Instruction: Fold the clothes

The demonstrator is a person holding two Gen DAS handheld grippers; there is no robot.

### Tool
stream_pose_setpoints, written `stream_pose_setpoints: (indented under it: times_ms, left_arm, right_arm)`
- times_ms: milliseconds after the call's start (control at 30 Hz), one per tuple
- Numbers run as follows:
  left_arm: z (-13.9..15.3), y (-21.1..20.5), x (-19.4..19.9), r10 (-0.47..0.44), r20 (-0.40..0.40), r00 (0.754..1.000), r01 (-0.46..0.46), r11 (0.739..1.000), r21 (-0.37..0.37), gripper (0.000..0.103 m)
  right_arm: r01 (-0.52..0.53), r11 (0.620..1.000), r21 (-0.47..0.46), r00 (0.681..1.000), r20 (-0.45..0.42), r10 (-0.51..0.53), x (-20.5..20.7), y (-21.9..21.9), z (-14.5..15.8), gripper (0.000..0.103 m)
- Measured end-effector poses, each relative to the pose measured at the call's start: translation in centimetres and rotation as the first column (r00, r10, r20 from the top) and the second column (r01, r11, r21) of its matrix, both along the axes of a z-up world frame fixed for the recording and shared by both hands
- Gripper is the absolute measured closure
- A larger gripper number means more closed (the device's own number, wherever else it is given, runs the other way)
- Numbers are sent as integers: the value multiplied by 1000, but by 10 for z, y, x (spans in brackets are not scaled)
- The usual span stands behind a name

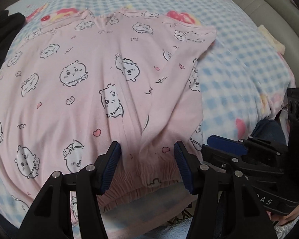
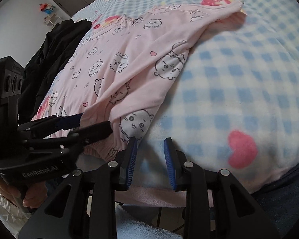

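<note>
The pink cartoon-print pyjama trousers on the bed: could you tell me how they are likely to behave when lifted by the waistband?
The pink cartoon-print pyjama trousers will probably hang limp, since the fabric already lies in soft creases. They look thin, so likely light. The gathered elastic waistband may bunch up between the fingers.

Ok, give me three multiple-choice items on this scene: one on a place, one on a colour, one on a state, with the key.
1. Where does the dark clothing lie relative to the pink garment?
A. on its left
B. on top of it
C. on its right

2. What colour are the gripper pads?
A. red
B. blue
C. white

3. How does the left gripper stand?
A. shut on the waistband
B. shut on nothing
C. open over the waistband

Key: A, the dark heap sits at the garment's left edge in both views; B, the ribbed pads are blue; C, its fingers are spread with the gathered waistband showing between them.
</note>
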State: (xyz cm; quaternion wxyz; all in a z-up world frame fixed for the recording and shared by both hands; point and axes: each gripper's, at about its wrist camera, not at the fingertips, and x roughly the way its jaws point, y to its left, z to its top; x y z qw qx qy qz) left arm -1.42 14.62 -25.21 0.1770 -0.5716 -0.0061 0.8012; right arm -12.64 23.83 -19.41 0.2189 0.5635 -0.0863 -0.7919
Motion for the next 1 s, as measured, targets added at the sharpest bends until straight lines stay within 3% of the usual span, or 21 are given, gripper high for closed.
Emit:
stream_pose_setpoints:
  times_ms: [67, 167, 233, 500, 667, 867, 1000]
  left_arm:
    - [-1, 1, -1, 2, 1, 1000, -2, 1000, -7, 48]
    - [-2, 4, -2, 2, -10, 1000, -3, 1000, -31, 60]
    - [-3, 4, -3, 3, -19, 1000, -4, 999, -51, 73]
    - [3, 5, -4, 16, -52, 998, -20, 997, -76, 89]
    - [10, -5, -9, 74, -29, 997, -74, 997, 3, 91]
    - [12, -32, -28, 164, 43, 985, -168, 979, 115, 93]
    - [25, -35, -28, 199, 23, 980, -200, 967, 157, 93]
  right_arm:
    - [2, 1000, 14, 1000, 5, -2, -1, -1, -4, 74]
    - [5, 1000, 26, 1000, 11, -6, -2, -2, -8, 71]
    - [6, 999, 39, 1000, 8, -6, -3, -3, -8, 68]
    - [16, 998, 67, 1000, -11, -16, -2, -5, -1, 58]
    - [59, 992, 114, 998, -43, -54, -1, 7, 5, 50]
    - [58, 994, 91, 998, -22, -56, -2, 8, 5, 49]
    - [26, 995, 92, 999, -33, -23, -2, -4, 10, 49]
